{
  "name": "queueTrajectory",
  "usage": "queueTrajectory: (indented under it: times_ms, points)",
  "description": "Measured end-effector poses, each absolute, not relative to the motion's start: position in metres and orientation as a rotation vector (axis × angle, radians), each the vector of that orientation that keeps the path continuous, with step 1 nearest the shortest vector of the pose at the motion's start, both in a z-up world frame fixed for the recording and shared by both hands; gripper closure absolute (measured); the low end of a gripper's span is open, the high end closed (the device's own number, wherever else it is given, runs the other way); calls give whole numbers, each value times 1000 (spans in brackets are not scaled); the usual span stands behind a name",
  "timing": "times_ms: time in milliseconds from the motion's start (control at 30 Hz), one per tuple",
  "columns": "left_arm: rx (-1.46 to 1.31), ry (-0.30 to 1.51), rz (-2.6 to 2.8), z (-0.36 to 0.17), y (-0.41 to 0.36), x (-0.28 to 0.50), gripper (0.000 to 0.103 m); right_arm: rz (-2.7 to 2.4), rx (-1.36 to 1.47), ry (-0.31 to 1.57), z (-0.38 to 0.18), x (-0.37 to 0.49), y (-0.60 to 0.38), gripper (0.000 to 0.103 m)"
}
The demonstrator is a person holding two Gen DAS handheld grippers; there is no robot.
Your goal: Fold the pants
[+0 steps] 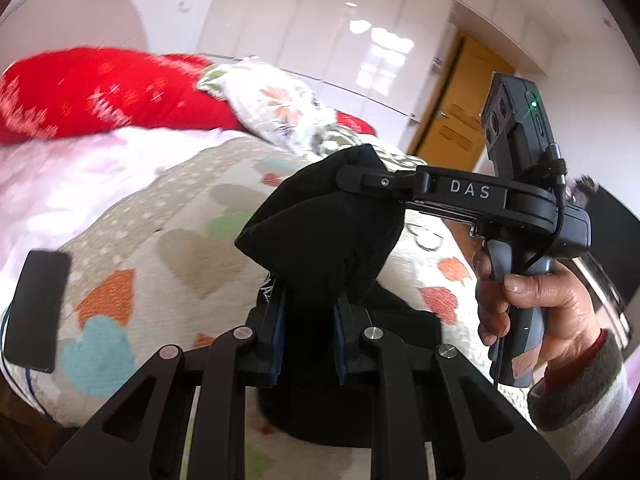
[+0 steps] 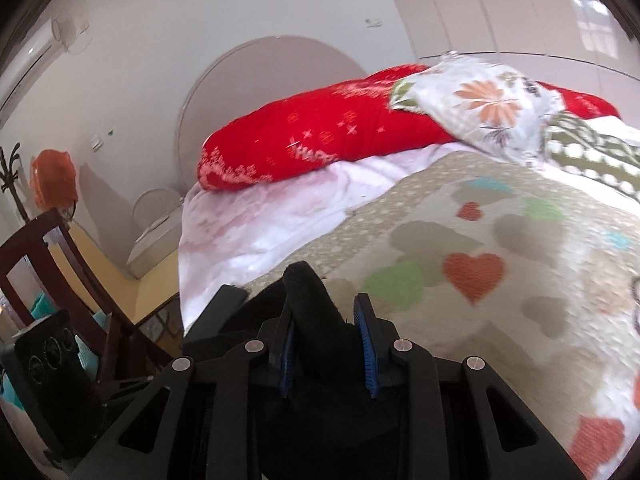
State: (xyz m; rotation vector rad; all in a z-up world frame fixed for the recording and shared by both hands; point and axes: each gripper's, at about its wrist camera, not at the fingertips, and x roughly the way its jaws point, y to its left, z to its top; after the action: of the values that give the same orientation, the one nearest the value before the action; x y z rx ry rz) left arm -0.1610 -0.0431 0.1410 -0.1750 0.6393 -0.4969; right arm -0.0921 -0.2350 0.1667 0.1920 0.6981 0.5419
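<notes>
The black pants (image 1: 324,232) hang bunched above the heart-patterned blanket (image 1: 168,240). My left gripper (image 1: 309,308) is shut on a fold of them between its blue pads. In the left wrist view the right gripper (image 1: 352,179) reaches in from the right, held by a hand, and its fingers are shut on the top edge of the same bunch. In the right wrist view my right gripper (image 2: 326,320) holds black pants fabric (image 2: 310,300) between its blue pads (image 2: 365,332) over the blanket (image 2: 480,248).
A red pillow (image 2: 320,140) and a floral pillow (image 2: 480,100) lie at the head of the bed. A black phone (image 1: 36,308) lies at the blanket's left edge. A dark wooden chair (image 2: 52,272) stands left of the bed. A wooden door (image 1: 460,108) is at the back right.
</notes>
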Motion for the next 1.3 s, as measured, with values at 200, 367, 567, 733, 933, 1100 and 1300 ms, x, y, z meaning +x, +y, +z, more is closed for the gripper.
queueTrajectory:
  times_ms: [200,367,567,733,933,1100,1300]
  points:
    - [-99,658,-609,137,-93,-184,86,460,254,675,161,-129,-297,87]
    - [3,705,-698,112,-138,-202,86,364,300,720,128,-154,-339,88]
    - [128,810,-778,75,-176,-216,86,200,335,822,79,-183,-377,89]
    - [141,837,-907,77,-183,-231,43,98,389,844,63,-207,-394,77]
    - [206,771,-904,89,-161,-250,40,109,544,769,70,-235,-407,49]
    - [171,726,-793,98,-132,-219,36,176,644,767,61,-237,-392,27]
    - [102,750,-652,85,-108,-178,35,208,681,845,33,-233,-362,33]
